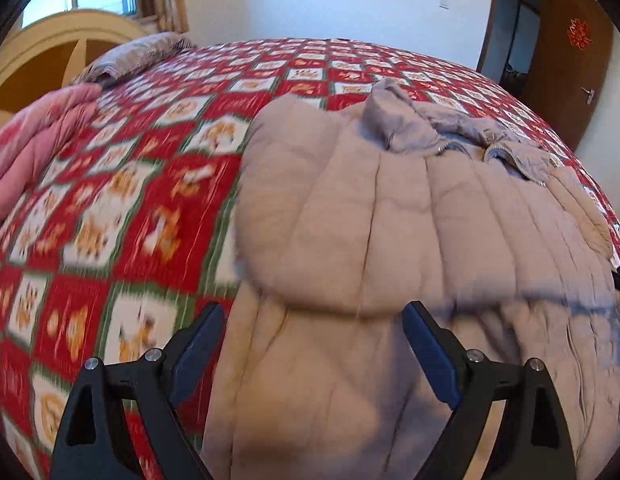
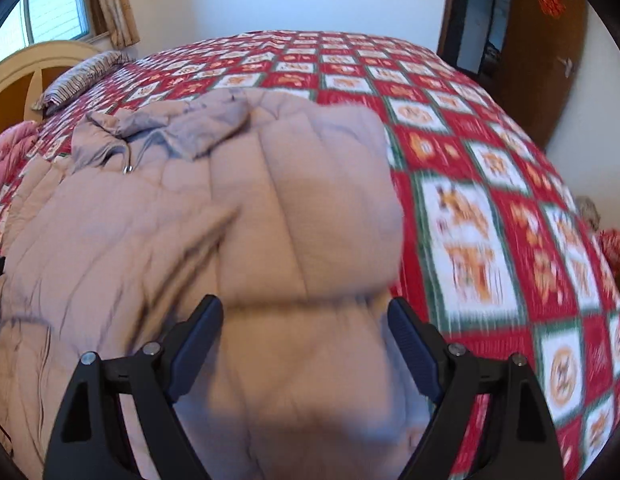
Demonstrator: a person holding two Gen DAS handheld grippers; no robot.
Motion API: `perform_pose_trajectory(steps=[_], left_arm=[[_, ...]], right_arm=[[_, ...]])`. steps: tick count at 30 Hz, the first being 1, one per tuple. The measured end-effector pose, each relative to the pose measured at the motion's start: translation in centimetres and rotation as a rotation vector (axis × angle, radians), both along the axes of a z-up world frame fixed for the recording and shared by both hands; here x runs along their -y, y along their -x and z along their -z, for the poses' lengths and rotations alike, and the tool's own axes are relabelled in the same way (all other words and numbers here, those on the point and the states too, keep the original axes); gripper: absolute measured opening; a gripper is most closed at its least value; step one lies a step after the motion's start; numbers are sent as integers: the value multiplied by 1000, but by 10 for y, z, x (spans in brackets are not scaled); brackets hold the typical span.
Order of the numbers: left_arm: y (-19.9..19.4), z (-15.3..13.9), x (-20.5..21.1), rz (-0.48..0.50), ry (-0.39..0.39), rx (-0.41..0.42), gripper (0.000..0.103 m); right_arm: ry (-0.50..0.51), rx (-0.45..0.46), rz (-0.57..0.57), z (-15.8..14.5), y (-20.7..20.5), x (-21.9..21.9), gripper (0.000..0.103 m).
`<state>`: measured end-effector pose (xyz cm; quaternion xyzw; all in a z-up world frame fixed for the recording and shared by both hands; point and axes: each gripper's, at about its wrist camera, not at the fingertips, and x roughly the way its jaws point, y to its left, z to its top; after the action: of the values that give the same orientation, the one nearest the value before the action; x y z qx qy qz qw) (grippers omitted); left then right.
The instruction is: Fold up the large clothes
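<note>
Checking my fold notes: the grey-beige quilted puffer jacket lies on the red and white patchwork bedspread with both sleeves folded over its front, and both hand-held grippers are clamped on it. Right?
Not quite: both wrist views show the left hand-held gripper and right hand-held gripper open, gripping nothing. The grey-beige quilted puffer jacket does lie on the red and white patchwork bedspread, sleeves folded over.

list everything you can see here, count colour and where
coat: one, beige, padded, spread on the bed with both sleeves folded across its front
bedspread: one, red, white and green checks, covers the bed
quilt: one, pink, bunched at the bed's left edge
pillow: one, striped grey, at the head of the bed
headboard: one, cream and tan, behind the pillow
window: one, curtain beside it, far left
door: one, brown, red ornament on it, far right
left claw: one, black with blue pads, open above the coat
right claw: one, same colours, open above the coat
</note>
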<state>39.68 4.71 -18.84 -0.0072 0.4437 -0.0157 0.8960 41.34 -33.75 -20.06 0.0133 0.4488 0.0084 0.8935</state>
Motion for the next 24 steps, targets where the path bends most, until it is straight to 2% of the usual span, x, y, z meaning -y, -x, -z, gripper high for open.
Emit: perform_pose_trajectory(steps=[10, 18, 22, 24], left_arm=[[68, 17, -17, -3, -22, -21, 91], [134, 22, -42, -12, -13, 8, 91], [154, 27, -53, -31, 52, 5, 91], [166, 27, -53, -40, 68, 13, 91]], right_arm=[[1, 4, 32, 9, 64, 17, 87], [-120, -18, 57, 20, 127, 40, 87], [-126, -12, 64, 22, 156, 41, 87], [-148, -10, 70, 22, 170, 41, 83]])
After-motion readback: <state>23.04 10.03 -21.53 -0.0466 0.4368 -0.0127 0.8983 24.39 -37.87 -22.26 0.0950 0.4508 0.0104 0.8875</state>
